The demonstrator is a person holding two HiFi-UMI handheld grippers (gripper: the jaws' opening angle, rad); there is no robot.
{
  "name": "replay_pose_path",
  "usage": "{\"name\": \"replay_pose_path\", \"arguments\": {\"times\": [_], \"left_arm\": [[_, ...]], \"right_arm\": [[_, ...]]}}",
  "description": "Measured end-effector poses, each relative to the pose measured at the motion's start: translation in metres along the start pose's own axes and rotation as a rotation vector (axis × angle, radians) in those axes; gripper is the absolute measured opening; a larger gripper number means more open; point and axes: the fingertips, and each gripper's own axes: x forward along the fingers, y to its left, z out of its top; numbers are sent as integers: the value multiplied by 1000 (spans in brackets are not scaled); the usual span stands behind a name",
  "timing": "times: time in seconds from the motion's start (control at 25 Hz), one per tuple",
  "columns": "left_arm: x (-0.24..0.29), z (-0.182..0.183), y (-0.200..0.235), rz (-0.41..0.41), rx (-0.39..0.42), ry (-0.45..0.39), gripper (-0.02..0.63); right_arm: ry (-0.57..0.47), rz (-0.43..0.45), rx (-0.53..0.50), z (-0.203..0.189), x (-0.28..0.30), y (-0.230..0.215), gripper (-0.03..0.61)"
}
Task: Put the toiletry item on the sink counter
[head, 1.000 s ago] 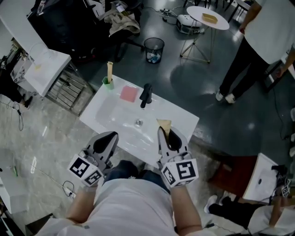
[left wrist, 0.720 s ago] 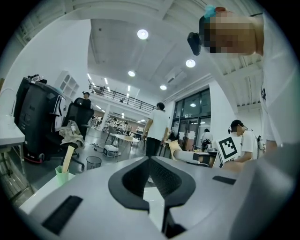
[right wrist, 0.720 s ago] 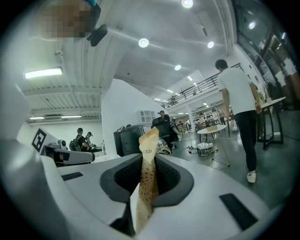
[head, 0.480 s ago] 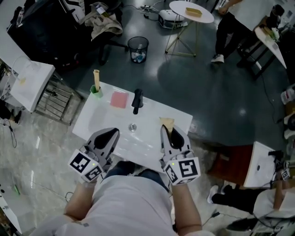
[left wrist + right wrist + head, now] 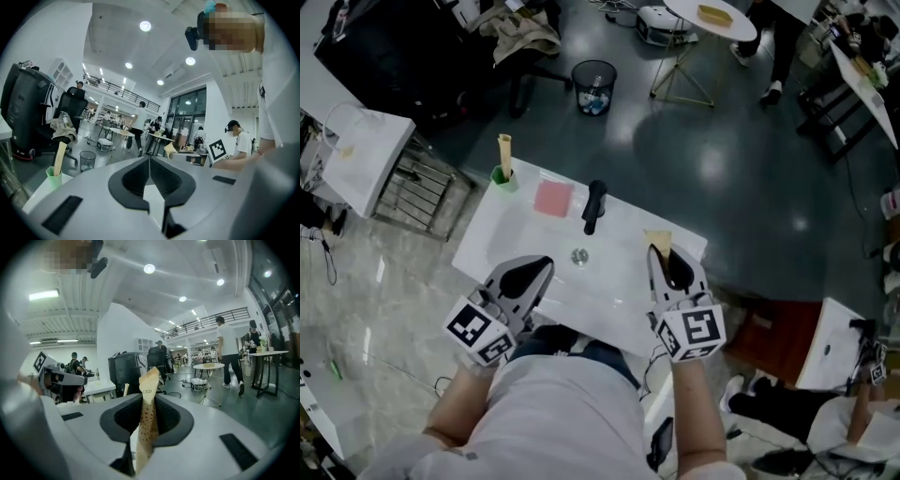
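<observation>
Right gripper [image 5: 664, 255] has come forward and a little to the right over the last second. It now sits over the near-right part of the white worktop [image 5: 502, 234], jaws set narrow on a thin tan sachet [image 5: 148, 380]. The sachet's free end sticks out past the fingertips toward the worktop's far-right corner. The grip itself looks unchanged, with the sachet standing upright between the pads and its dotted print plain in the right gripper view. Left gripper [image 5: 542, 264] has come along with it to the near edge, left of the drain [image 5: 579, 255]. Its jaws are closed together with nothing in them.

Nothing on the worktop has shifted. The green cup [image 5: 503, 175] with a tube standing in it is at the far-left corner, with the pink pad [image 5: 553, 199] just beside it. The black tap [image 5: 593, 206] stands at the middle of the far edge.

For the task, the carry looks nearly over, but the sachet is not yet set down. As far as the head view shows, it is held above the worktop, not resting on it. The bare strip by the far-right corner seems the likely spot. What remains, by my judgement, is to lower and let go.
</observation>
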Motion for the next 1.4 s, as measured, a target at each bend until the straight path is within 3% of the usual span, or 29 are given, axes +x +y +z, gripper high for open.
{"name": "replay_pose_path", "arguments": {"times": [0.76,1.12,1.4], "left_arm": [[-21,-49,47,178,-38,85,18],[-29,-74,55,241,-68,109,18],[-38,-86,57,286,-92,115,18]], "right_arm": [[273,206,-167,-122,139,-24,61],[415,284,-213,-195,176,-33,61],[493,318,-235,-230,192,-33,63]]}}
